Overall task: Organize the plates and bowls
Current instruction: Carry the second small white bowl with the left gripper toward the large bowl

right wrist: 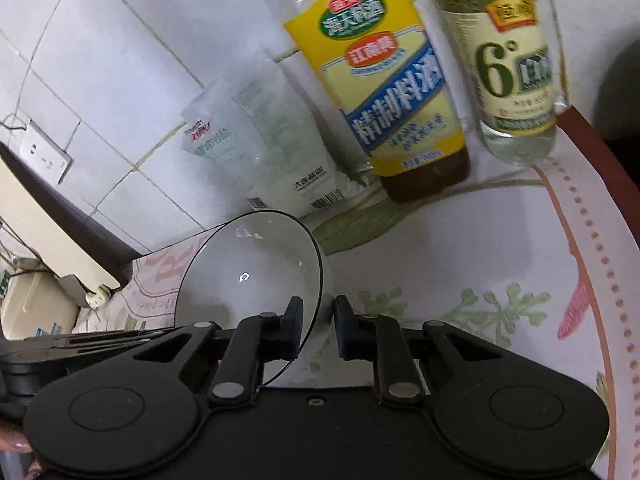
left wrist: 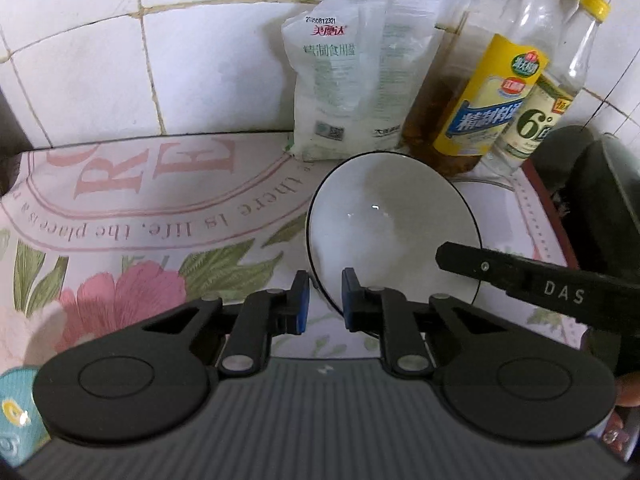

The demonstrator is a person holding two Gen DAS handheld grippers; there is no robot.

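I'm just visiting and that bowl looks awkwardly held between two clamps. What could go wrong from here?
1. The white bowl is tilted and pinched only at its thin rim by the left gripper and right gripper; it might slip or chip.
2. The cooking wine bottle, vinegar bottle and salt bag stand close behind; a swing could topple them.
3. A plate lies just behind the bowl; a drop could crack both.

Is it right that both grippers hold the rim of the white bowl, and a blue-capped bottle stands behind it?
Not quite: the cap is yellow. The left wrist view shows it on the vinegar bottle. The rest holds: the left gripper and the right gripper both clamp the rim of the white bowl.
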